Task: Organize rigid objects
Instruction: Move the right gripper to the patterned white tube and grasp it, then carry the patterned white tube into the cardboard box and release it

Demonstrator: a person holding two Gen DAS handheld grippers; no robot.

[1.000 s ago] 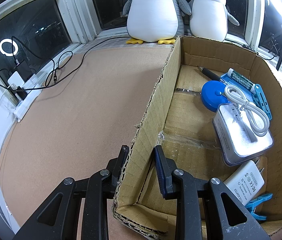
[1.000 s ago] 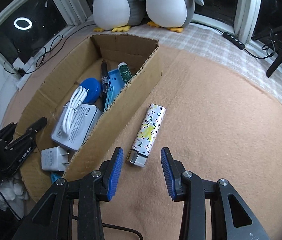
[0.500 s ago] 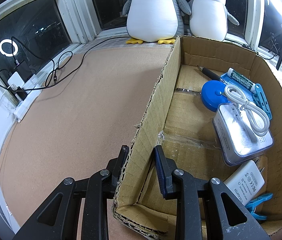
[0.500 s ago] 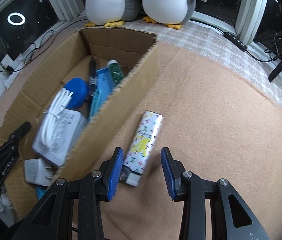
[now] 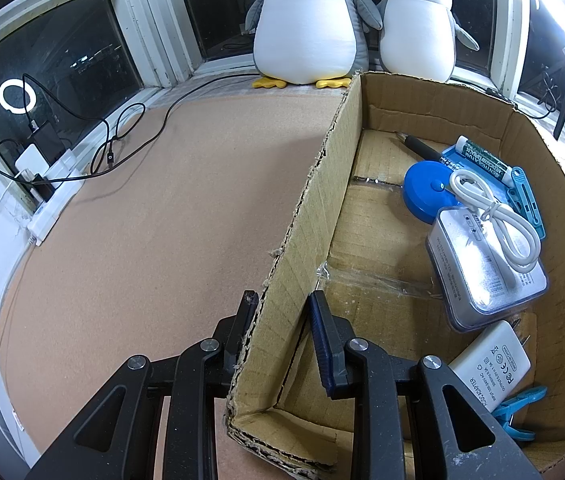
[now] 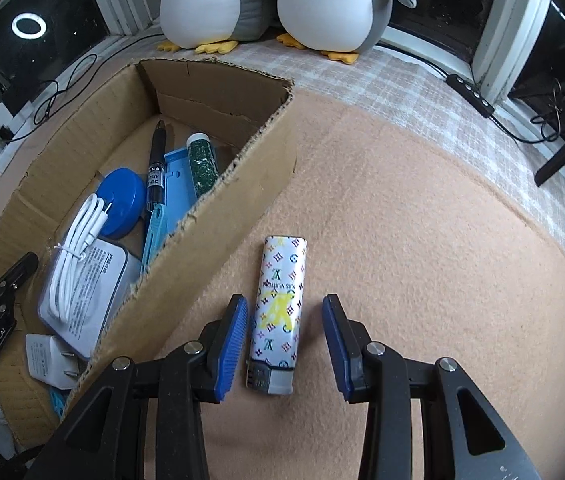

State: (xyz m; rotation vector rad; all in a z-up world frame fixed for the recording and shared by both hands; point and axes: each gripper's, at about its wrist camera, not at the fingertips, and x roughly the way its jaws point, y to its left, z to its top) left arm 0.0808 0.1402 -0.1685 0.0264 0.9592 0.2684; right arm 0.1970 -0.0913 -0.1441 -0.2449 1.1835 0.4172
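Between your right claw's (image 6: 285, 340) blue pads lies the white monogram-printed lighter (image 6: 278, 312), flat on the tan felt bench (image 6: 422, 240), metal cap toward you; the pads stand spread, clear of it on both sides. At ten o'clock from the lighter sits the open brown cardboard box (image 6: 218, 216), just beside it. Your left claw (image 5: 282, 316) is pinching that box's near side wall (image 5: 314, 216). Inside the box: grey power bank (image 5: 482, 264) with coiled white cable (image 5: 494, 220), round blue case (image 5: 426, 192), white plug adapter (image 5: 490, 364).
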